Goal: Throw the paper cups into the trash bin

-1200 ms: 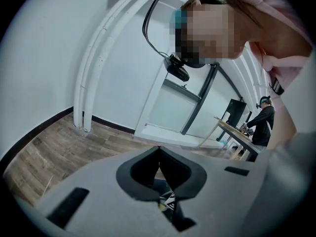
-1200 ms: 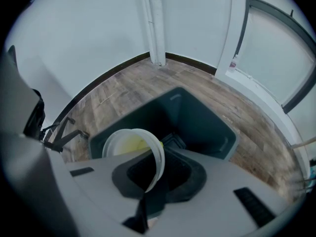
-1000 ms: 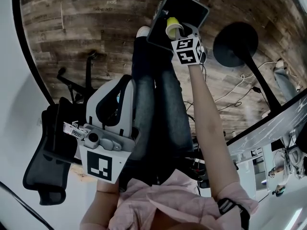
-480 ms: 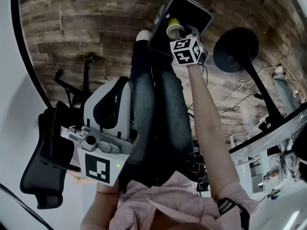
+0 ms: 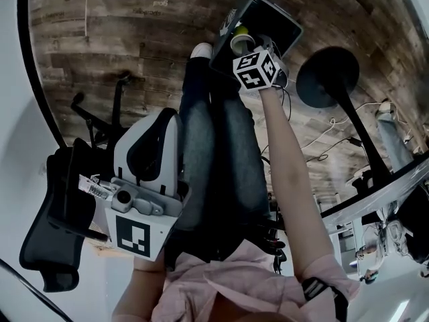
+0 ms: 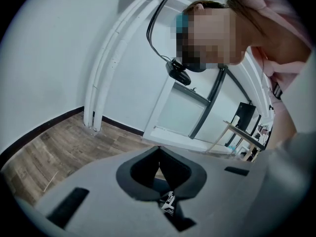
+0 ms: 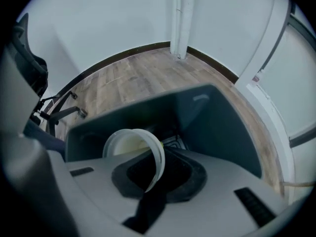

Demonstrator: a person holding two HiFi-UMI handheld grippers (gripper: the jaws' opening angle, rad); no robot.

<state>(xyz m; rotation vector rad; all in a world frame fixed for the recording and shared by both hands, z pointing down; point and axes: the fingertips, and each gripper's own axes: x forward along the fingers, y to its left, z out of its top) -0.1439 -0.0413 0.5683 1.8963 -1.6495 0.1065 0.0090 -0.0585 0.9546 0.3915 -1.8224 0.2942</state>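
A paper cup point(image 5: 241, 42) with a yellowish inside lies on its side in my right gripper point(image 5: 249, 51), which is shut on it. The cup hangs over the open mouth of the dark rectangular trash bin point(image 5: 268, 20) on the wooden floor. In the right gripper view the cup's white rim point(image 7: 133, 149) sits between the jaws of the right gripper point(image 7: 153, 168), with the bin's inner wall point(image 7: 212, 117) right behind it. My left gripper point(image 5: 163, 118) is held low beside the person's legs, far from the bin. Its pads meet in the left gripper view, where the left gripper point(image 6: 158, 162) holds nothing.
The person's jeans-clad legs point(image 5: 214, 153) and a white shoe point(image 5: 201, 49) reach up to the bin. A black office chair point(image 5: 60, 227) stands at the left. A round black table base point(image 5: 328, 76), loose cables point(image 5: 322, 146) and a table edge point(image 5: 382, 186) are at the right.
The right gripper has moved a little farther out over the bin, still holding the cup. The left gripper has barely shifted.
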